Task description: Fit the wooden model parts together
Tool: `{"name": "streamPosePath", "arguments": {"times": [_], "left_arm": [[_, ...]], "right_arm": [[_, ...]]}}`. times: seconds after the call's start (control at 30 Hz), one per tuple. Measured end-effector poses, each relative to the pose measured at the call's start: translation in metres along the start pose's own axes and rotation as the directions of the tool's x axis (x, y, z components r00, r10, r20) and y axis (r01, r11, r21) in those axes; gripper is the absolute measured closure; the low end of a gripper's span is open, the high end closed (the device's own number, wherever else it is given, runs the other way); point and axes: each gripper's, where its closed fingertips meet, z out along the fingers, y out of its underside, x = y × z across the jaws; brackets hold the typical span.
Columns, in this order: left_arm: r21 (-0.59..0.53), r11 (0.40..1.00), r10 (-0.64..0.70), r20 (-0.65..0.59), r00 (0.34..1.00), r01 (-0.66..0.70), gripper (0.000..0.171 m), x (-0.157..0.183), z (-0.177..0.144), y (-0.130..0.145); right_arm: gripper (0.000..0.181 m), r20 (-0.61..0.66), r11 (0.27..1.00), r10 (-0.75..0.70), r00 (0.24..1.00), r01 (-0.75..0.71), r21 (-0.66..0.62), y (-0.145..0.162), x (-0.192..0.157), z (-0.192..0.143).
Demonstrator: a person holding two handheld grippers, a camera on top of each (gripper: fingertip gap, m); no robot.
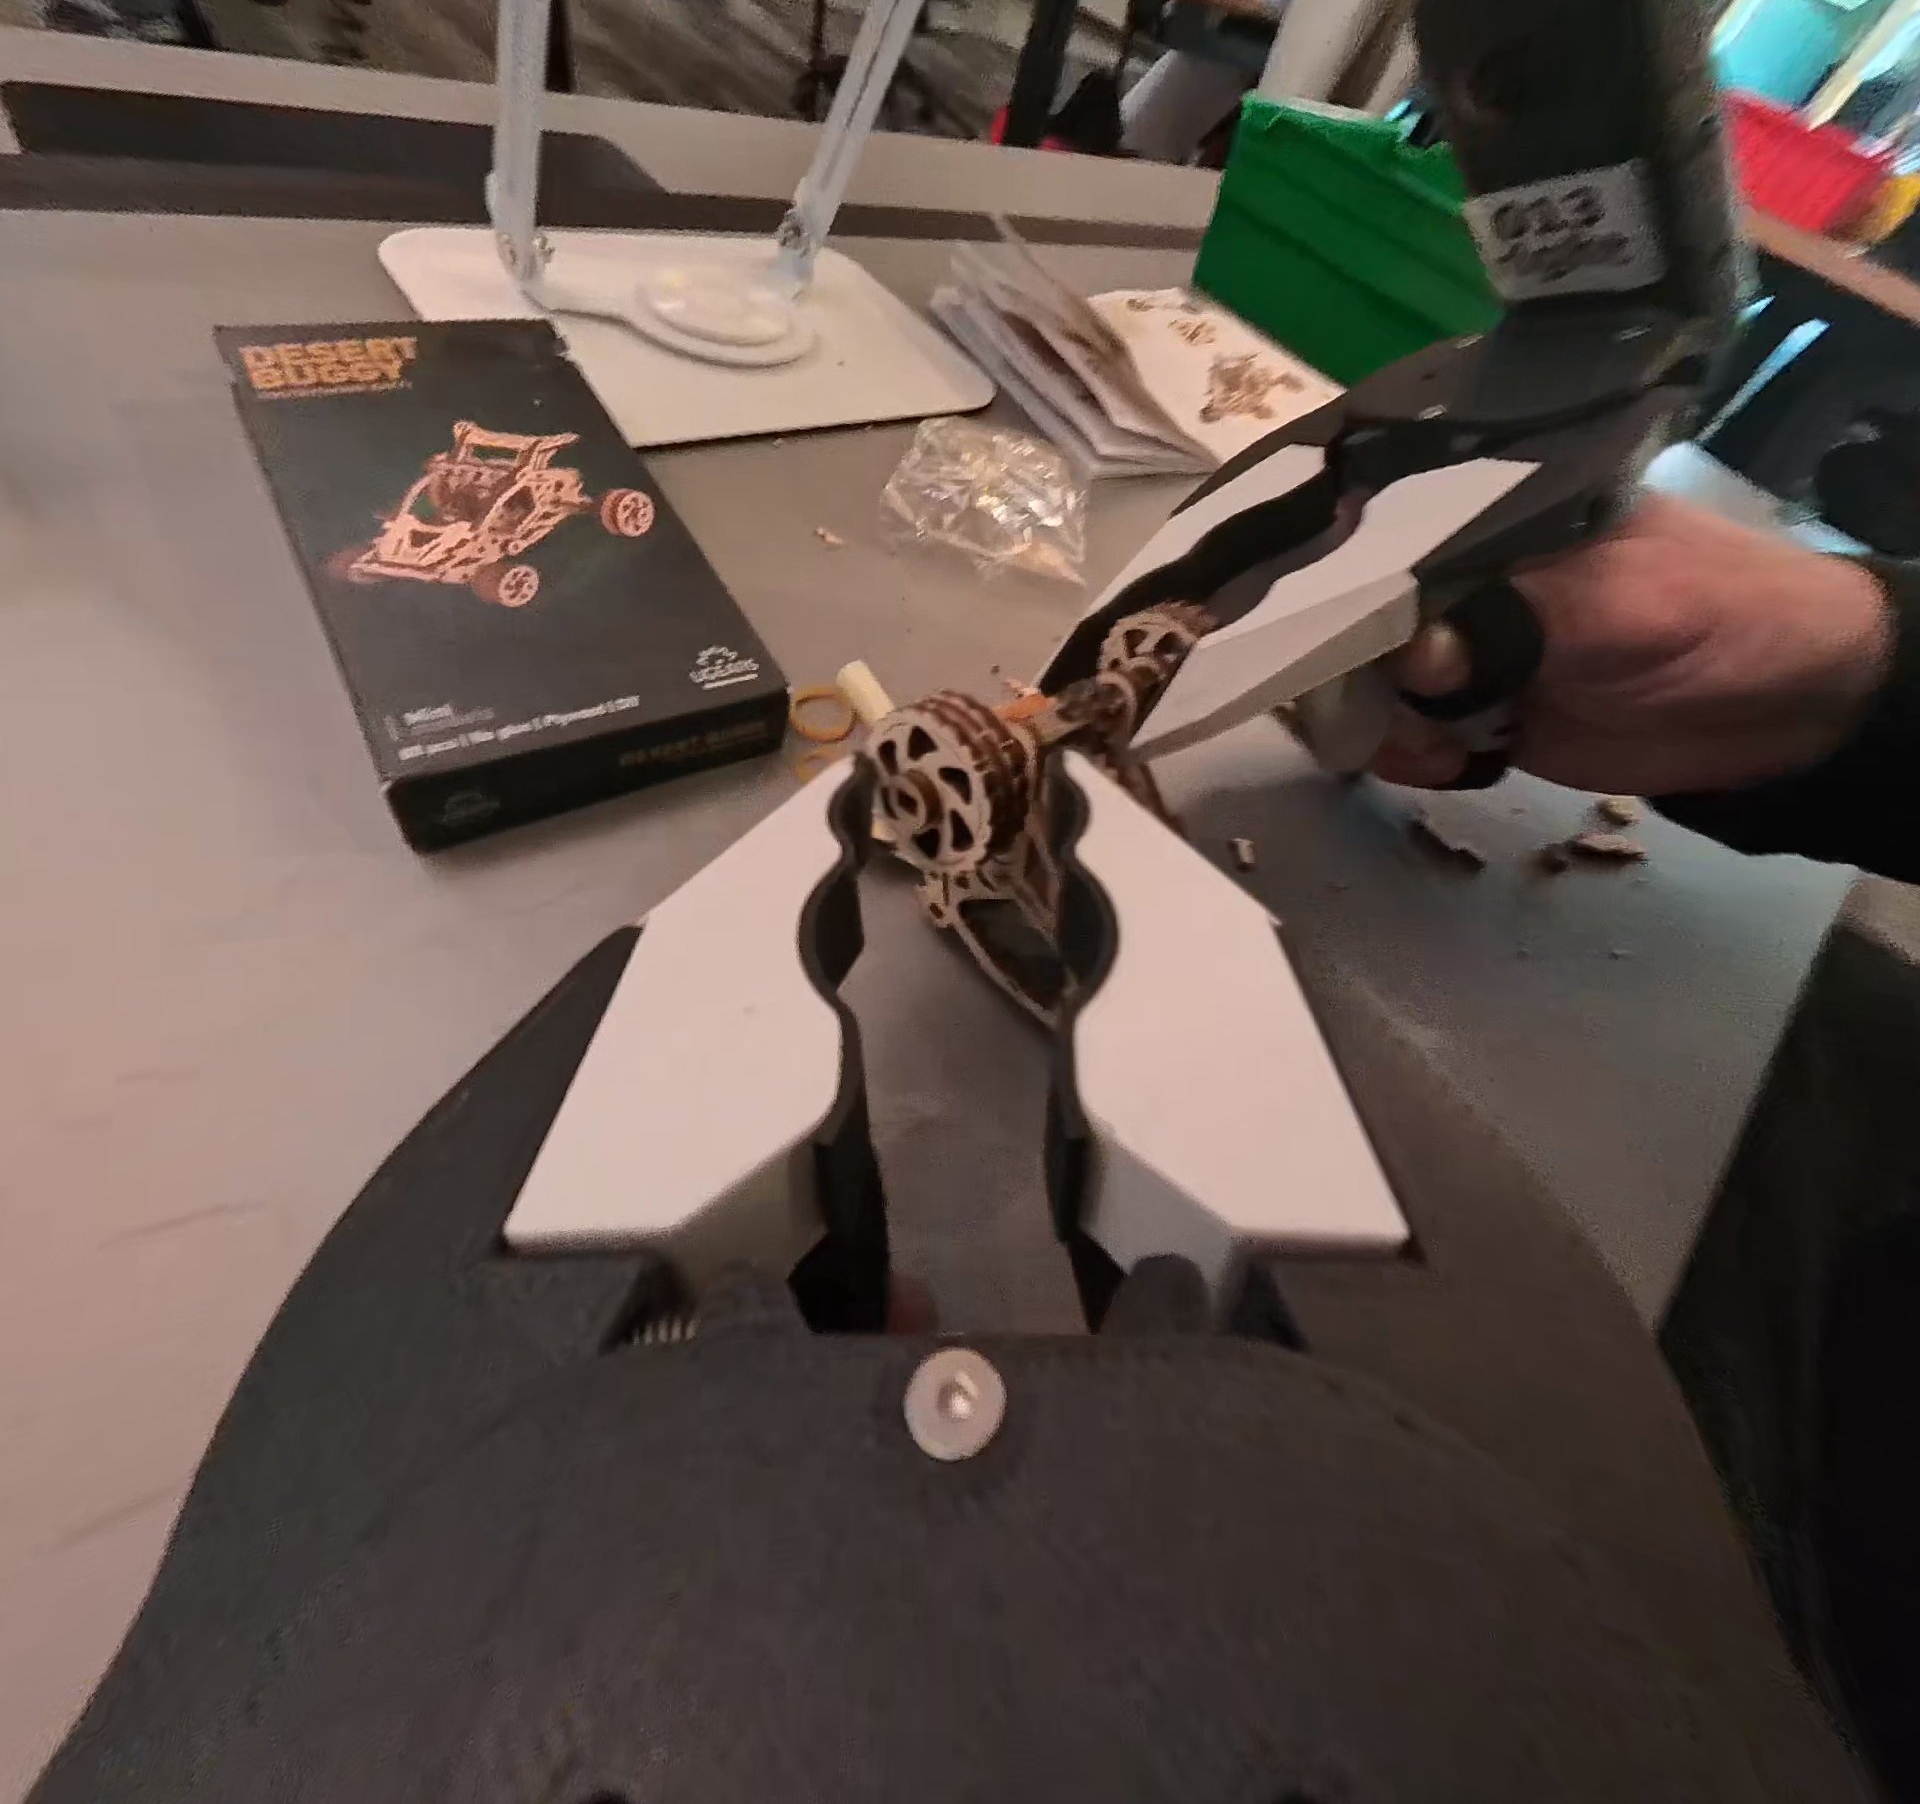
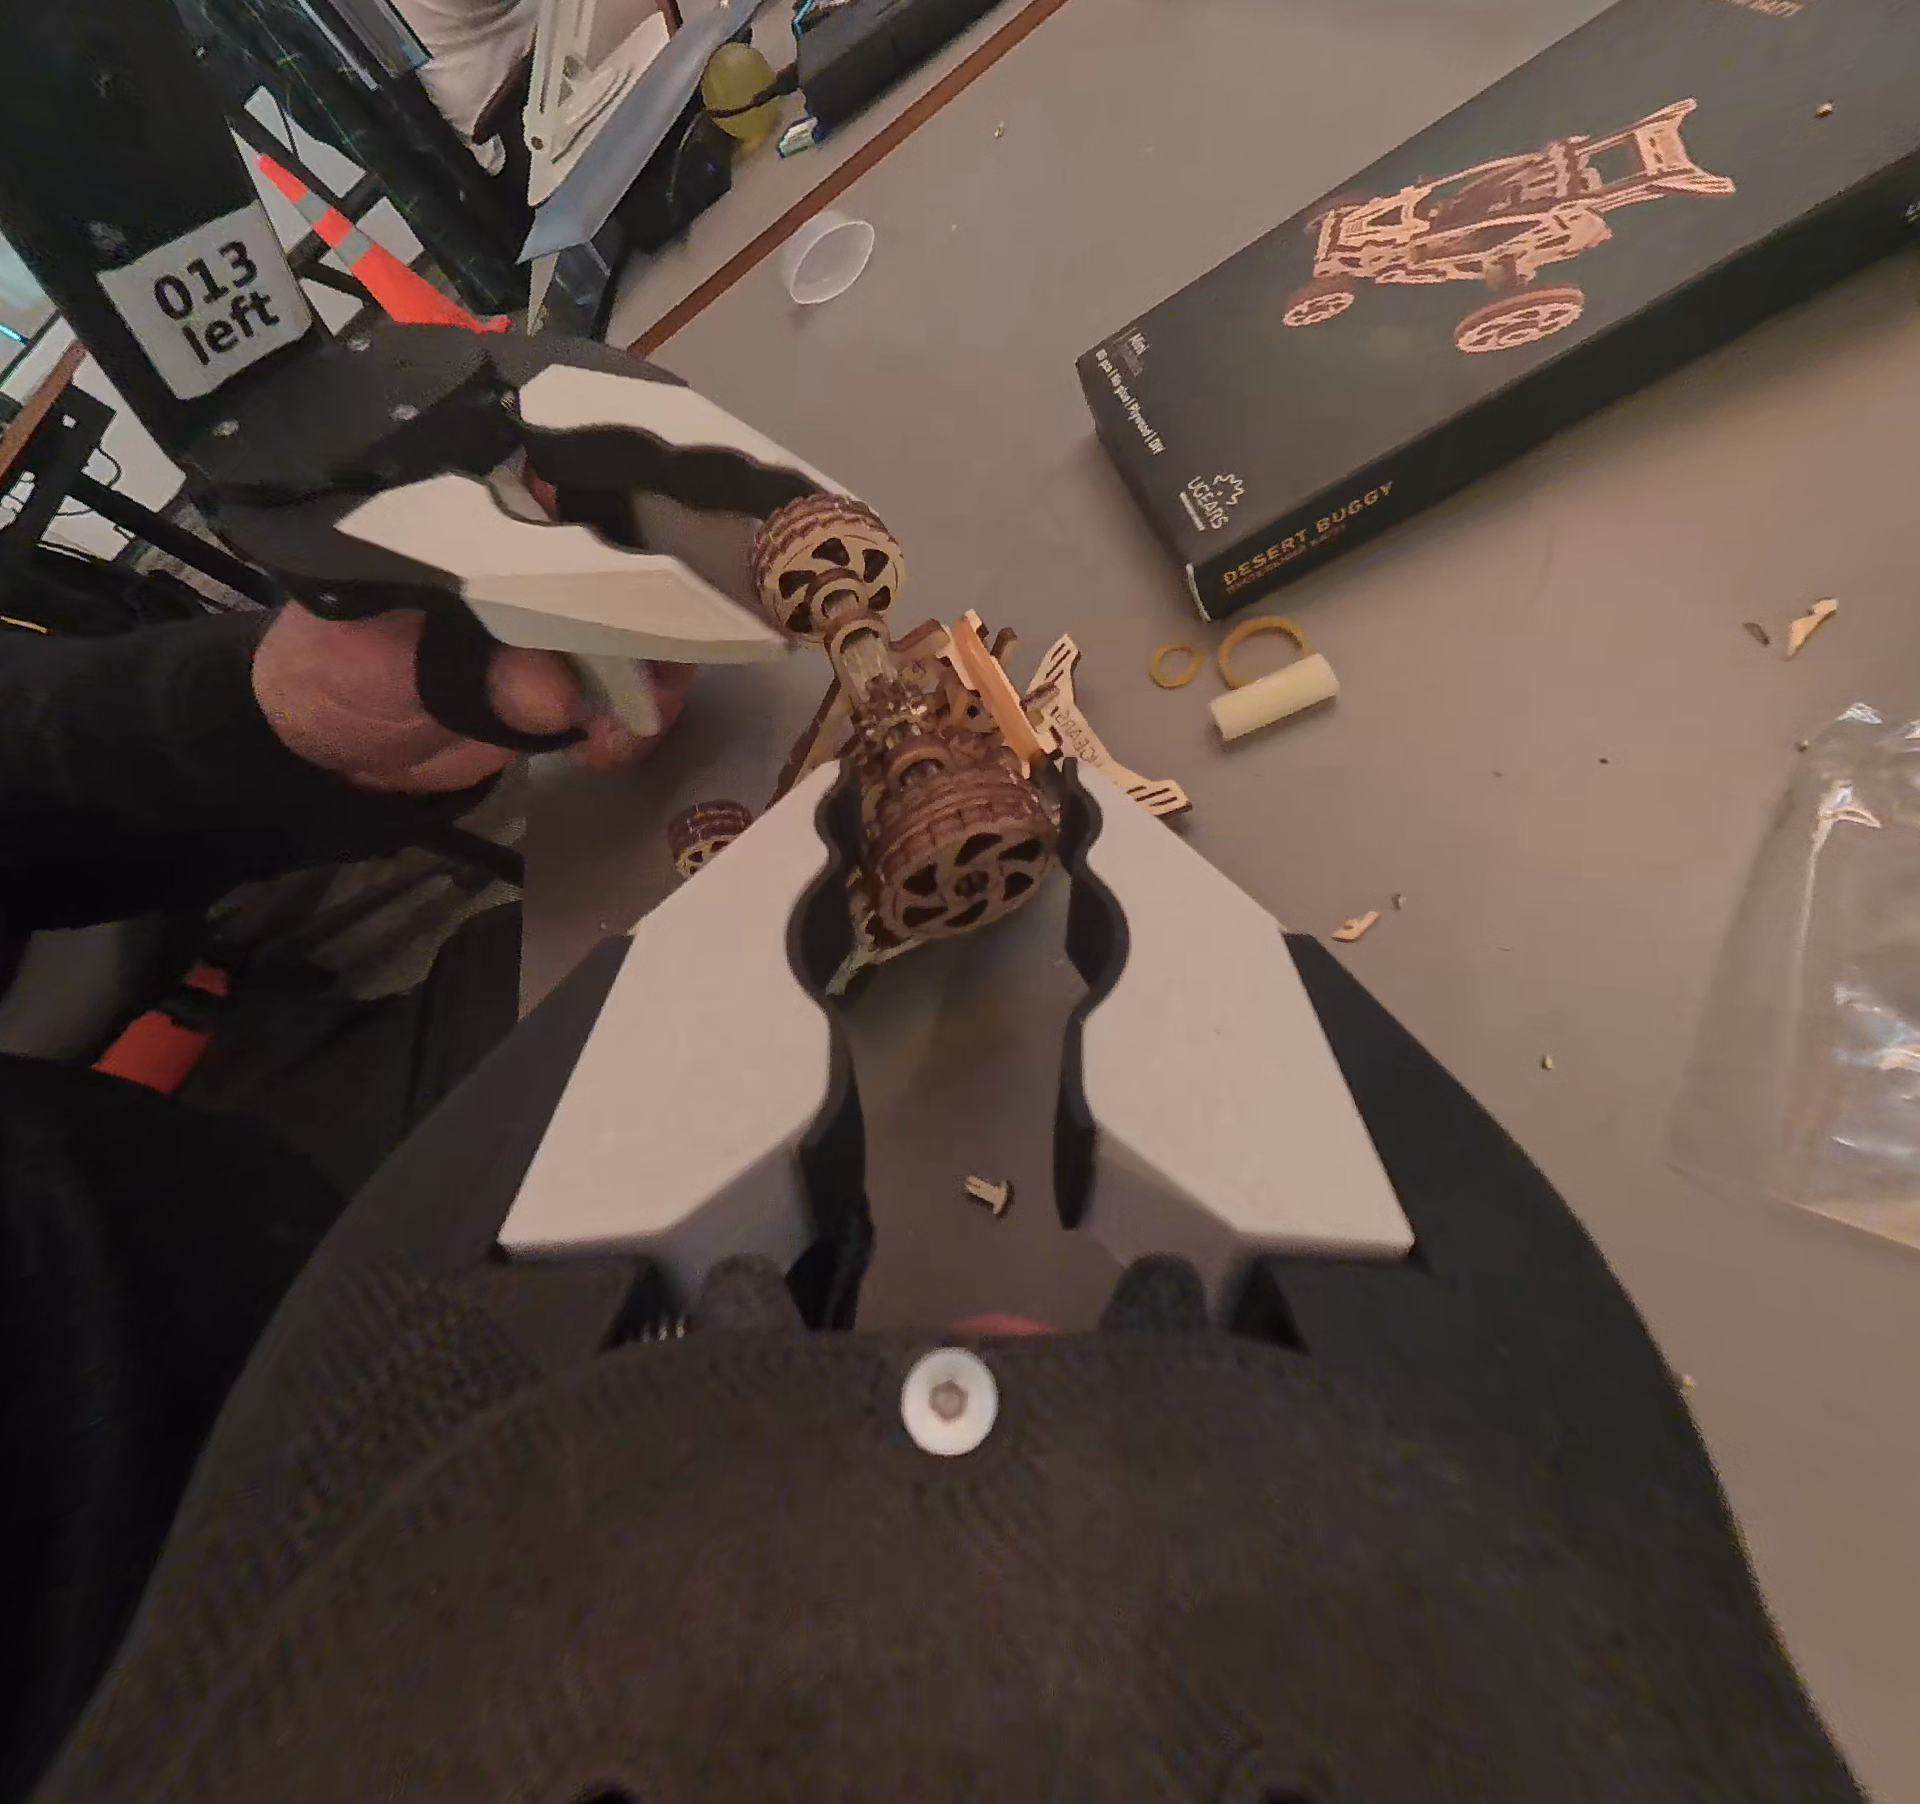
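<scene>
Two claws are gripping one wooden model (image 2: 914, 715) above the table (image 1: 156, 819): left claw (image 1: 951, 798) and right claw (image 2: 956, 850) each closing on a wheel; its underside is lying hidden.

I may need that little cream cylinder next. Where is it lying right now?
In the right wrist view, the cream cylinder lies on the grey table, right of the wooden model, beside two rubber bands near the black box.

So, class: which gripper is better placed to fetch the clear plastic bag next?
Probably right: the clear plastic bag lies nearer the right gripper; the left gripper is beyond the wooden model. Both are clamped on it.
</scene>
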Motion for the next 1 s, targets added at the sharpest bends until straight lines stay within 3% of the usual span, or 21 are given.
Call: {"name": "streamPosePath", "arguments": {"times": [0.1,0.23,0.37,0.43,0.53,0.63,0.77,0.9,1.0], "left_arm": [[0.008,0.999,0.036,0.054,0.998,-0.036,0.149,-0.003,0.002,-0.001],[0.004,0.999,0.05,0.031,0.998,-0.051,0.149,-0.003,0.003,-0.002],[-0.005,0.996,0.084,-0.044,0.995,-0.084,0.149,0.0,0.004,-0.004],[-0.03,0.997,0.075,-0.081,0.994,-0.078,0.15,-0.003,0.006,-0.003],[-0.058,0.996,0.056,-0.154,0.986,-0.065,0.15,-0.007,0.009,-0.001],[-0.062,0.997,0.04,-0.229,0.973,-0.055,0.15,-0.004,0.01,-0.002],[-0.081,0.995,0.042,-0.259,0.965,-0.065,0.15,-0.006,0.011,-0.001],[-0.092,0.995,0.009,-0.281,0.96,-0.036,0.149,-0.008,0.012,-0.001],[-0.087,0.995,0.024,-0.274,0.961,-0.05,0.127,-0.005,0.011,-0.001]], "right_arm": [[0.144,0.004,1.0,0.002,1.0,-0.002,-0.009,0.002,-0.003,0.001],[0.128,0.032,0.999,-0.028,0.999,0.029,-0.033,0.003,-0.006,-0.004],[0.122,0.098,0.973,-0.195,0.976,0.205,-0.105,0.003,-0.015,-0.016],[0.125,0.148,0.924,-0.321,0.936,0.344,-0.168,0.005,-0.018,-0.022],[0.134,0.198,0.785,-0.515,0.834,0.551,-0.282,0.014,-0.011,-0.028],[0.144,0.22,0.681,-0.624,0.749,0.66,-0.316,0.012,-0.006,-0.026],[0.161,0.255,0.633,-0.658,0.709,0.704,-0.322,0.012,-0.006,-0.024],[0.162,0.263,0.637,-0.651,0.712,0.701,-0.32,0.013,-0.009,-0.023],[0.162,0.25,0.658,-0.64,0.727,0.686,-0.312,0.011,-0.011,-0.024]]}}
